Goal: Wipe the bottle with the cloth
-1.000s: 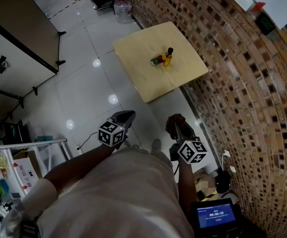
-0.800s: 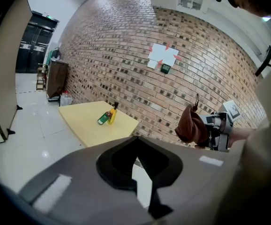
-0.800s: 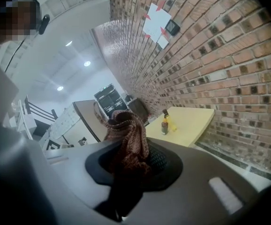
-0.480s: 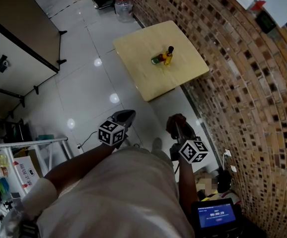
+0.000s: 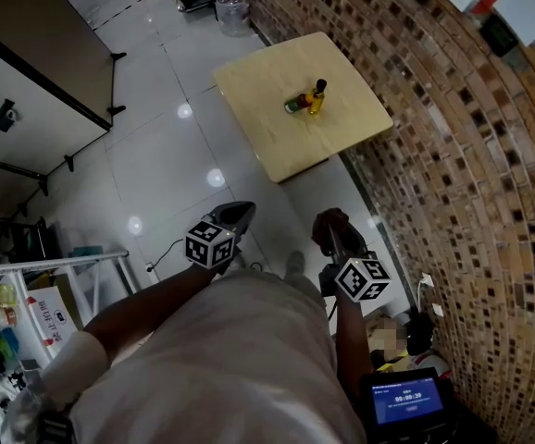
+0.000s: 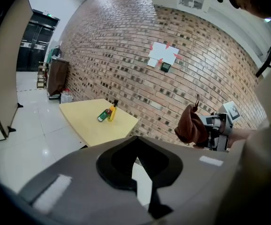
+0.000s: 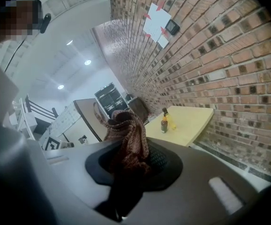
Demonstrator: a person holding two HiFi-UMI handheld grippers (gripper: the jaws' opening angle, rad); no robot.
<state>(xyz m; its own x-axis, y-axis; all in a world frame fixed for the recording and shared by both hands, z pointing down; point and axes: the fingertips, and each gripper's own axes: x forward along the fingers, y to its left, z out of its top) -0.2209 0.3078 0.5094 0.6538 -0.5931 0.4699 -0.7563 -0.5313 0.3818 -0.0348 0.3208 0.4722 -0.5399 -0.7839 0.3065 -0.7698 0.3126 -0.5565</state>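
Brown cloth (image 7: 126, 139) sits bunched between the jaws of my right gripper (image 5: 334, 239), which are clamped on it above the white tiled floor (image 5: 156, 155). Beside it, my left gripper (image 5: 233, 216) has its jaws drawn together on nothing. Farther off, well apart from both, I see the wooden table (image 5: 277, 146) against the brick wall (image 5: 453, 155). On it the yellow bottle (image 5: 316, 98) stands upright, with a green bottle (image 5: 295, 105) lying just beside it.

Rust-brown cloth (image 7: 126, 135), yellow bottle (image 5: 316, 98) with black cap, pale wooden table (image 5: 342, 132), mottled brown brick wall (image 5: 471, 183)
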